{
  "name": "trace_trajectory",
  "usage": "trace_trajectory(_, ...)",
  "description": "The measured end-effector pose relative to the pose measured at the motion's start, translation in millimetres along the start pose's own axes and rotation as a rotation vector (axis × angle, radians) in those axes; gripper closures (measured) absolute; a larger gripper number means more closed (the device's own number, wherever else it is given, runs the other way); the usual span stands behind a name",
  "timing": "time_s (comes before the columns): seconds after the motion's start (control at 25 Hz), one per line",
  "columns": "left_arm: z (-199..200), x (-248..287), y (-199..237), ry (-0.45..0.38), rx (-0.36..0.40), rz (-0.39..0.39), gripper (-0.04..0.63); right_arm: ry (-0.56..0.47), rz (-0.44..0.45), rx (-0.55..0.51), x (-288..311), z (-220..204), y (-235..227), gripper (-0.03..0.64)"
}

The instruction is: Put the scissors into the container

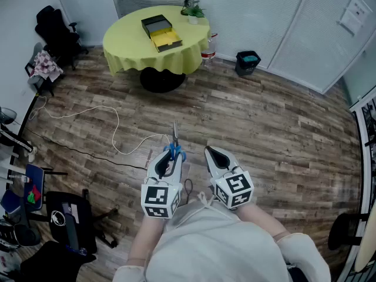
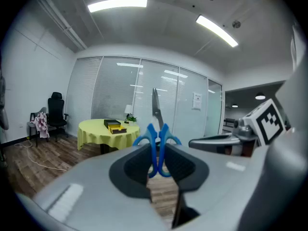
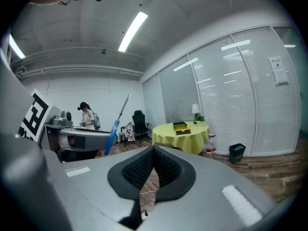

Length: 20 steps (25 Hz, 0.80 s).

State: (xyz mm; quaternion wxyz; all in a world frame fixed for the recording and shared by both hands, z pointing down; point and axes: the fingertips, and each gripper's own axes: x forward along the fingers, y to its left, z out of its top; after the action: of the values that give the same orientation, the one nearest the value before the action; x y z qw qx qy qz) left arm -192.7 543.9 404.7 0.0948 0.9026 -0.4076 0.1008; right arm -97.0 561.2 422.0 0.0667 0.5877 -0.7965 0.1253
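Note:
Scissors (image 1: 174,147) with blue handles and steel blades are held by their handles in my left gripper (image 1: 170,156), blades pointing away toward the far table. In the left gripper view the scissors (image 2: 157,137) stand upright between the dark pads (image 2: 132,170), which press on the handle loops. My right gripper (image 1: 212,155) hovers just to the right, shut with nothing in it; its pads (image 3: 168,170) meet. The container (image 1: 160,33), a black box with a yellow tray, lies on the round yellow-clothed table (image 1: 126,49) far ahead, and the container (image 2: 114,125) also shows small in the left gripper view.
Wood floor lies between me and the table. A white cable (image 1: 111,125) snakes across the floor at left. A black office chair (image 1: 56,31), a dark bin (image 1: 247,61), a bottle (image 1: 207,49) and a potted plant (image 1: 192,12) ring the table. A person (image 3: 87,118) stands far off.

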Motion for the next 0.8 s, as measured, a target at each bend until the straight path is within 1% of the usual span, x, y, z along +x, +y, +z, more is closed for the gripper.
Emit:
trace_trajectory(0.44,-4,9,4,0.012,-0.012,-0.022,0.508,0.049,-0.006,-0.003,8,-11,0,0.617)
trace_trajectory(0.64,-9,15,7,0.028,-0.035,-0.038,0.508,0.11,-0.022,0.08,15,-26,-5,0.618)
trace_trajectory(0.8,-14,27,11,0.035,-0.064,-0.044,0.508,0.132,-0.034,0.082,20,-29,-15,0.618)
